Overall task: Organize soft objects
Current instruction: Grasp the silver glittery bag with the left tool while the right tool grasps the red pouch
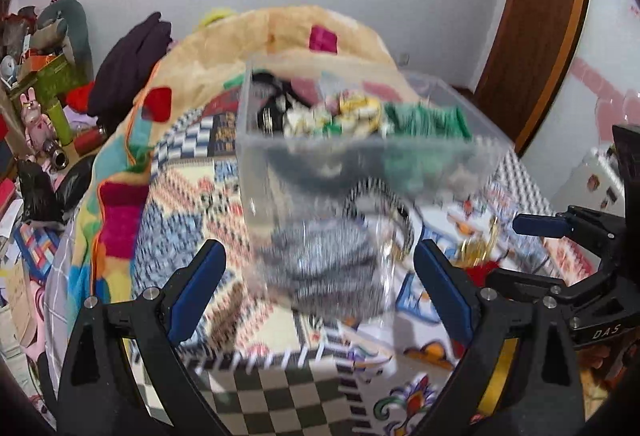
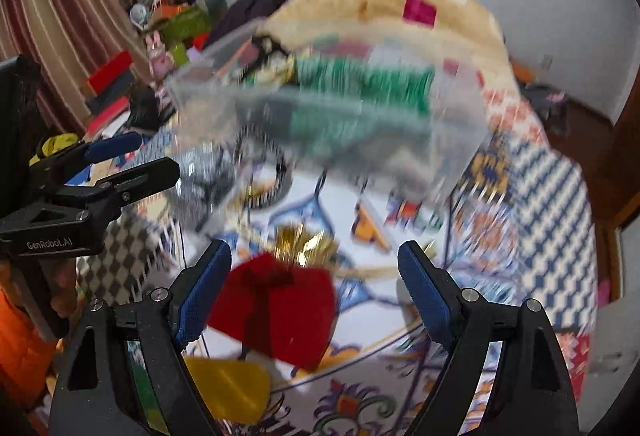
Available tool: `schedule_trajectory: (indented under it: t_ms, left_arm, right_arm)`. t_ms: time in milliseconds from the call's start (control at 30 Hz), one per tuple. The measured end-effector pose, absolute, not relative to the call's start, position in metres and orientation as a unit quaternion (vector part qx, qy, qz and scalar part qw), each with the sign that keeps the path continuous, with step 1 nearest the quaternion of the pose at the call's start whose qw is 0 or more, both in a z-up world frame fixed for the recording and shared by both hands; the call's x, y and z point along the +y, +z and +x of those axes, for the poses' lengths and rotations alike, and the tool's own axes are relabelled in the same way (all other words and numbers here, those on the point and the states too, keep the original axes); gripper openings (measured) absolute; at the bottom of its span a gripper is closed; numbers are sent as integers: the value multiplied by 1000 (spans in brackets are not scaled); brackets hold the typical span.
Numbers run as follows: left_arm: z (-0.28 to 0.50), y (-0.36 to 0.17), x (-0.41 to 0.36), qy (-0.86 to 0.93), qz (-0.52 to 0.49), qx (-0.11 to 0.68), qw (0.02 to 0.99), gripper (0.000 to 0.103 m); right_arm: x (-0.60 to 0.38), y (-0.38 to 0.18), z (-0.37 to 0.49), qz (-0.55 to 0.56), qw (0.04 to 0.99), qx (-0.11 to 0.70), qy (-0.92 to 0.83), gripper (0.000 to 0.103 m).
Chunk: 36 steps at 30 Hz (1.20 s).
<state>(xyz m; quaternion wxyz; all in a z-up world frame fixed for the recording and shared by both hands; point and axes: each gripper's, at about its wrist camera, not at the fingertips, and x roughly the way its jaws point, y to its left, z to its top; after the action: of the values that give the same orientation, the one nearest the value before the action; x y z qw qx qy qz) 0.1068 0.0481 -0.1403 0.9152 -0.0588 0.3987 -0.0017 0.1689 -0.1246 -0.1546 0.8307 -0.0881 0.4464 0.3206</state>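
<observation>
A clear plastic box [image 1: 360, 156] stands on the patterned bed cover and holds soft items: a green knit piece [image 1: 428, 120], a yellow-white fabric [image 1: 352, 116] and something black. A grey knit bundle [image 1: 320, 260] lies against the box's near side. My left gripper [image 1: 320, 284] is open in front of the bundle. My right gripper [image 2: 316, 288] is open above a red pouch [image 2: 280, 316] with a gold ribbon [image 2: 304, 240]. A yellow piece [image 2: 228, 388] lies below it. The box [image 2: 320, 116] looks blurred in the right wrist view.
A folded beige blanket with coloured patches [image 1: 280, 36] lies behind the box. A cluttered shelf with toys and boxes [image 1: 44, 96] is at the left. A wooden door [image 1: 540, 16] is at the right. The other gripper [image 1: 560, 236] shows at the right edge.
</observation>
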Motion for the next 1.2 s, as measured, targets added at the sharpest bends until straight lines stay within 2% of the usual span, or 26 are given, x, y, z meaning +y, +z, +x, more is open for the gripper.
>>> schedule_trajectory:
  t_ms: [167, 233, 300, 367, 433, 500, 567, 667, 733, 833, 1200]
  left_arm:
    - [106, -160, 51, 0, -80, 420, 904, 95]
    - [107, -163, 53, -1, -88, 420, 903, 87]
    - [108, -163, 54, -1, -90, 421, 903, 80]
    - [109, -164, 54, -2, -93, 421, 902, 76]
    - [110, -165, 55, -4, -93, 422, 902, 66]
    - [110, -165, 54, -8, -94, 424, 901, 58]
    - [110, -165, 54, -12, -95, 421, 902, 53]
    - [107, -164, 53, -14, -94, 416, 905, 44]
    - [104, -162, 52, -16, -93, 412, 906, 36]
    - [99, -159, 51, -15, -90, 406, 909, 33]
    - [72, -109, 49, -14, -82, 342, 936, 30]
  right_arm:
    - [-121, -166, 171, -83, 819, 465, 326, 82]
    - [-121, -167, 173, -78, 816, 470, 328, 75]
    - [-119, -170, 174, -75, 812, 475, 330, 63]
    - [-119, -171, 172, -77, 813, 474, 329, 57]
    - [-119, -171, 171, -79, 813, 472, 331, 45]
    - [-119, -171, 169, -80, 813, 471, 332, 30]
    - [-119, -170, 169, -76, 811, 472, 336, 20]
    - [-121, -170, 168, -72, 810, 471, 341, 12]
    - [-123, -168, 167, -73, 813, 466, 341, 10]
    - [-124, -162, 163, -77, 820, 455, 339, 8]
    - [-140, -117, 153, -69, 855, 392, 333, 7]
